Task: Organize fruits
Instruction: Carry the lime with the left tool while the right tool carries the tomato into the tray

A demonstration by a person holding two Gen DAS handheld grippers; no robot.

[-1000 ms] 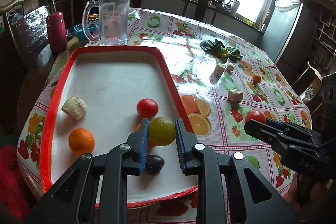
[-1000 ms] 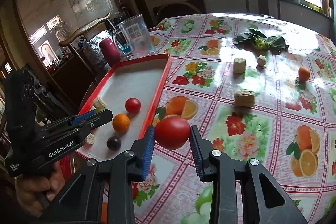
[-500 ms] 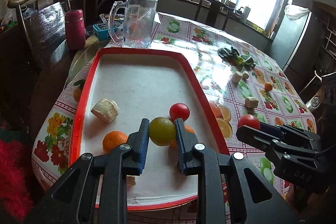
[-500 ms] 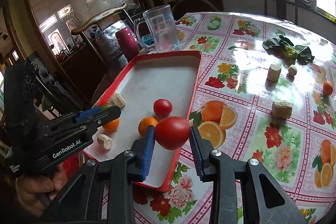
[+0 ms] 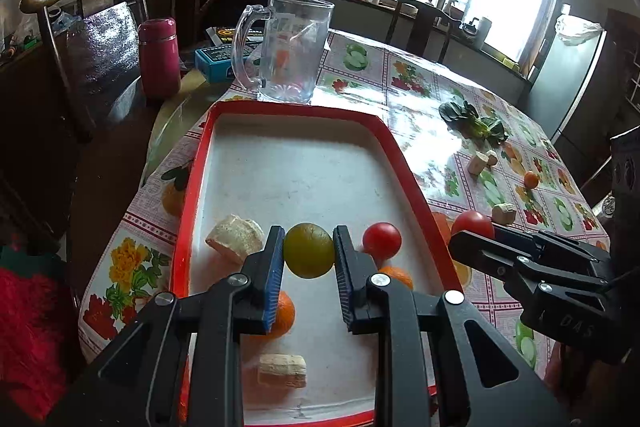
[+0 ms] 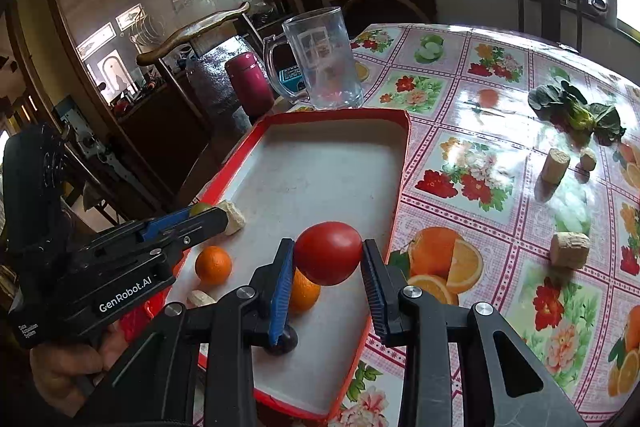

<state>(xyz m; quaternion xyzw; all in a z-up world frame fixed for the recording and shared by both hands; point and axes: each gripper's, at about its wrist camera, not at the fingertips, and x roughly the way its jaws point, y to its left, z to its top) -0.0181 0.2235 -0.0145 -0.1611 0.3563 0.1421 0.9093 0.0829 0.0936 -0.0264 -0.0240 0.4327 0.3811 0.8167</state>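
1. Left hand-held gripper [image 5: 308, 255] is clamped on a yellow-green fruit [image 5: 308, 255] above the red tray [image 5: 404, 163].
2. Right hand-held gripper [image 6: 328, 259] is clamped on a red tomato [image 6: 328, 253], at the tray's 3 o'clock rim.

A clear glass mug [image 5: 289, 47] stands beyond a magenta flask [image 5: 159, 57], a blue box [image 5: 218, 59] between them.

I have carried the round yellow-green fruit [image 5: 308, 250] in my left gripper [image 5: 308, 255] toward twelve o'clock along the red-rimmed white tray [image 5: 192, 187], past the small red tomato [image 5: 381, 240]. My right gripper [image 6: 328, 263] has brought the large red tomato [image 6: 328, 253] from the flowered tablecloth [image 6: 472, 163] to above the tray's edge.
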